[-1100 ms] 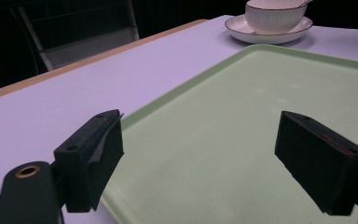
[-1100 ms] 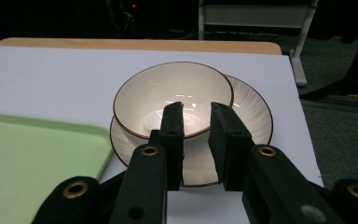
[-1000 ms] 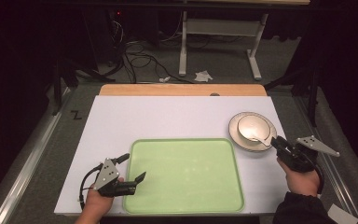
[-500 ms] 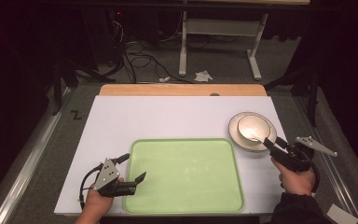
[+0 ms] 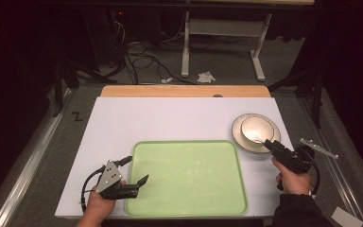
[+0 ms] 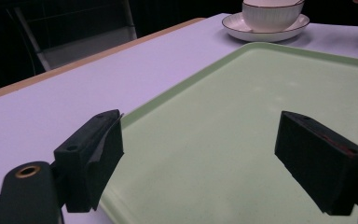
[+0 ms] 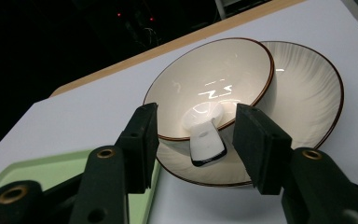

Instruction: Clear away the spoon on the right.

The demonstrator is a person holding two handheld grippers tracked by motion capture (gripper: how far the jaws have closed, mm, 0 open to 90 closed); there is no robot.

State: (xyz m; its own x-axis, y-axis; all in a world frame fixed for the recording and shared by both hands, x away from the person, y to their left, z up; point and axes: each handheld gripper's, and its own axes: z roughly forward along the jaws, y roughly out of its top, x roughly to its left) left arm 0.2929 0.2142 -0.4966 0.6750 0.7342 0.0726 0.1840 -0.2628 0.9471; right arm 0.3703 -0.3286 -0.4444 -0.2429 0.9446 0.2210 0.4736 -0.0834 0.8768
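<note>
The right gripper [image 7: 193, 135] is being held with its jaws parted on either side of the white spoon handle [image 7: 207, 142], without touching it. The spoon is resting in the cream bowl [image 7: 205, 84], which is sitting on a saucer [image 7: 307, 93] just beside the green tray [image 5: 186, 175]. The left gripper [image 6: 200, 154] is being held wide open over the tray's near left corner.
</note>
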